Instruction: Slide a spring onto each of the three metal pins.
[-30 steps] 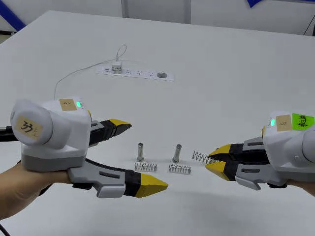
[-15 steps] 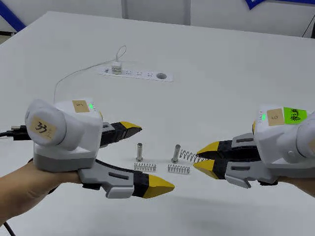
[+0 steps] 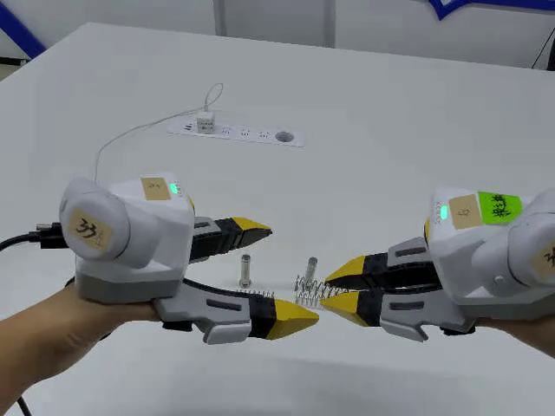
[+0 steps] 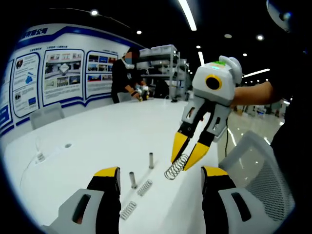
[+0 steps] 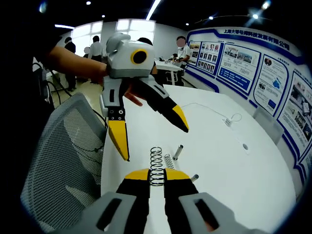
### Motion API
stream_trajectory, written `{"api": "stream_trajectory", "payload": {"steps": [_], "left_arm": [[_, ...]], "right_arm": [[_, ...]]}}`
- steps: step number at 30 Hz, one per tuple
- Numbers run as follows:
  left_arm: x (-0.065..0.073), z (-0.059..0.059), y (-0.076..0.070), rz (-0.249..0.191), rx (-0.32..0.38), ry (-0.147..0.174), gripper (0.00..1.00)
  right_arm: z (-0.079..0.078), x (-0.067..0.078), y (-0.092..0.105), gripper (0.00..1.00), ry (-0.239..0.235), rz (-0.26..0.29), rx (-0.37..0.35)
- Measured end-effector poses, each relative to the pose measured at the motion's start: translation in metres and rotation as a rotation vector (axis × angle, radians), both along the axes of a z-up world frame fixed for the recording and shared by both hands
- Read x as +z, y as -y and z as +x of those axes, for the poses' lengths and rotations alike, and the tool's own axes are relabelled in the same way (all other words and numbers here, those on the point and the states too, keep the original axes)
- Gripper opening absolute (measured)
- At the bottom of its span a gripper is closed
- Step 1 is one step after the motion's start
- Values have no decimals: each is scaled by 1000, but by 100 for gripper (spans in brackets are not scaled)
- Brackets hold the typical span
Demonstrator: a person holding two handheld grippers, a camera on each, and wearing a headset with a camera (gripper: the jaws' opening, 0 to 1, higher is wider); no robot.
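Note:
Two short metal pins stand upright on the white table, one on the left and one on the right. My right gripper is shut on the end of a spring, which sticks out level toward the right pin, close beside it. In the right gripper view the held spring rises from the closed jaws, with the pins beyond. My left gripper is open, its jaws spread around the pin area with nothing between them. Two loose springs lie by the pins.
A white power strip with a plug and cable lies farther back on the table. A grey mesh chair stands off the table's edge. People work at a far bench.
My right gripper has moved left with the spring, from beside the right pin to close against it. My left gripper has shifted right, toward the pins, and stays open.

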State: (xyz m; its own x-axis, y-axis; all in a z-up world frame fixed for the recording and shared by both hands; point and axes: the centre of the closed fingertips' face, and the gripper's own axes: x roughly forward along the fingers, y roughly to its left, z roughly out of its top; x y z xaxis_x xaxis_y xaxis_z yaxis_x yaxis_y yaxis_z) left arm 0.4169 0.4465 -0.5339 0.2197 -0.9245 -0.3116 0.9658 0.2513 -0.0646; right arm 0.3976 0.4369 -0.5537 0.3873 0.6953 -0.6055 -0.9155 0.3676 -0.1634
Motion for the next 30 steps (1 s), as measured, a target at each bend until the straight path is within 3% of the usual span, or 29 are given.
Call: {"api": "stream_trajectory", "payload": {"steps": [7, 12, 24, 30], "left_arm": [[-5, -9, 3, 14, -40, 3, 59], [-8, -19, 12, 17, -92, -10, 38], [-8, -23, 17, 17, -143, -5, 23], [-7, -25, 18, 14, -165, -12, 21]], "right_arm": [[-3, -1, -1, 11, 2, -12, 18], [-5, -2, -1, 11, -5, -12, 24], [-9, 0, 1, 11, 9, -26, 40], [-11, 2, 0, 11, 10, -25, 52]]}}
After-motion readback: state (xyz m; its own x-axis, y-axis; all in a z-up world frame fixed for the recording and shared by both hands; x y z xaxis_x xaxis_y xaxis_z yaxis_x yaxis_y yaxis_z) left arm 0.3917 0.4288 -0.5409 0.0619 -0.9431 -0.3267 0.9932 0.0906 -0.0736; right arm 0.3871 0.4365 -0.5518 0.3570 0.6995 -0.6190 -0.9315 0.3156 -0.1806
